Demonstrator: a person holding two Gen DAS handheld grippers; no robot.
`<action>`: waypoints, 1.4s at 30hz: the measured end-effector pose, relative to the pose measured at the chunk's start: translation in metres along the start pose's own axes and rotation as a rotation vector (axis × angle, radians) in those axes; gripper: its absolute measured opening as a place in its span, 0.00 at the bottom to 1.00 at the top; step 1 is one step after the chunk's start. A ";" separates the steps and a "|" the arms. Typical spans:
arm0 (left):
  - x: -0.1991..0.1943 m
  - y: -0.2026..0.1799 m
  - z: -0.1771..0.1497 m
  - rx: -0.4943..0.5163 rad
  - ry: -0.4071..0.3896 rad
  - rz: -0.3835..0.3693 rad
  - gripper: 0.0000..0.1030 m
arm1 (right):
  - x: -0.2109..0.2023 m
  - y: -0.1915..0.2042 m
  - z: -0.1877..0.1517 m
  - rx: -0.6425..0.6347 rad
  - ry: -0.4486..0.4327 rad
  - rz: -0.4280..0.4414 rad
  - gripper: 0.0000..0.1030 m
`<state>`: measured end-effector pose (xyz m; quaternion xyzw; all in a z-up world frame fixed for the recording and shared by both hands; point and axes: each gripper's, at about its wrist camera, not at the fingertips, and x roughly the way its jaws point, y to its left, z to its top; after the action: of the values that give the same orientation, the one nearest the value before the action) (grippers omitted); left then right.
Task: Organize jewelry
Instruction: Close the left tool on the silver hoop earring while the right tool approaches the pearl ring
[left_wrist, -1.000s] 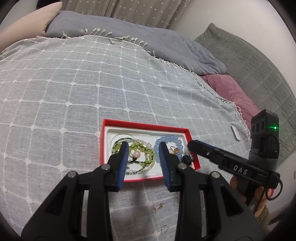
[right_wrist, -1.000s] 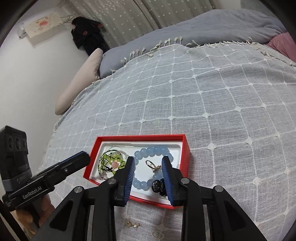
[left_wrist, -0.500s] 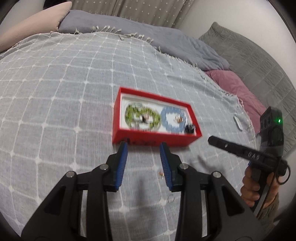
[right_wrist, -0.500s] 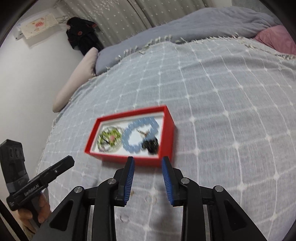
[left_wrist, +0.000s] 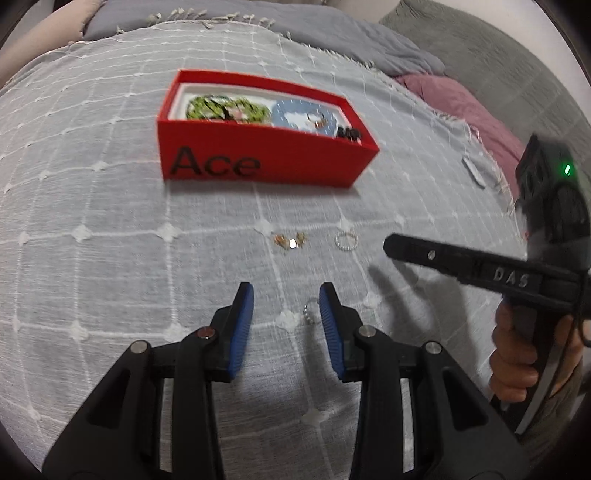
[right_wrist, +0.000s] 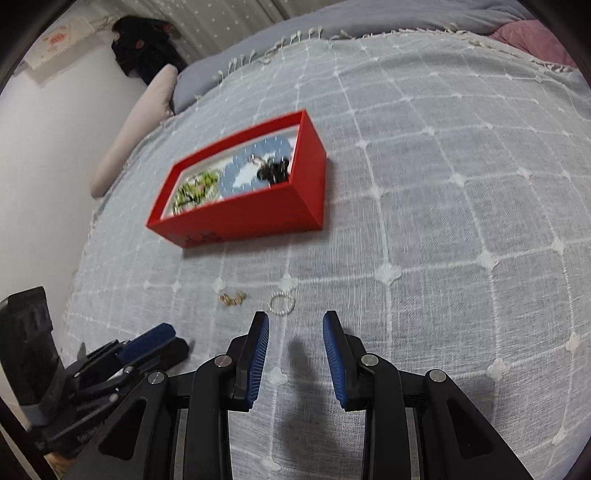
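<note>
Grey checked bedspread (left_wrist: 110, 229) carries a red box (left_wrist: 258, 158) of bracelets, loose earrings (left_wrist: 290, 240) and rings, while both the left gripper (left_wrist: 286, 295) and the right gripper (right_wrist: 295, 325) hover released, empty.

This is a bedroom in a home. The work surface is a bed (right_wrist: 443, 184) spread with a pale grey throw in a white grid weave, fringed at its far edge. Beyond it lie a grey-blue duvet (left_wrist: 332, 33), a pink pillow (left_wrist: 454, 103) and a quilted grey-green cover (left_wrist: 517, 62). A beige bolster pillow (right_wrist: 136, 125) rests against the white wall, dotted curtains (right_wrist: 236, 18) hang behind, and dark clothing (right_wrist: 147, 55) hangs beside them.
</note>
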<state>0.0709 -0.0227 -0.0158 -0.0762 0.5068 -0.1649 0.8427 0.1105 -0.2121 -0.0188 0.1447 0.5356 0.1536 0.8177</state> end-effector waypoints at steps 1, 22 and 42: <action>0.003 -0.002 -0.002 0.010 0.008 0.004 0.37 | 0.000 0.000 0.000 -0.004 -0.001 -0.002 0.30; 0.021 -0.040 -0.017 0.285 0.013 0.111 0.43 | -0.004 -0.007 0.004 0.023 -0.012 0.004 0.30; 0.020 -0.040 -0.015 0.299 0.003 0.128 0.20 | -0.001 -0.004 0.003 0.014 -0.008 0.007 0.30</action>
<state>0.0580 -0.0670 -0.0280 0.0830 0.4818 -0.1847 0.8526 0.1128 -0.2165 -0.0183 0.1529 0.5331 0.1519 0.8181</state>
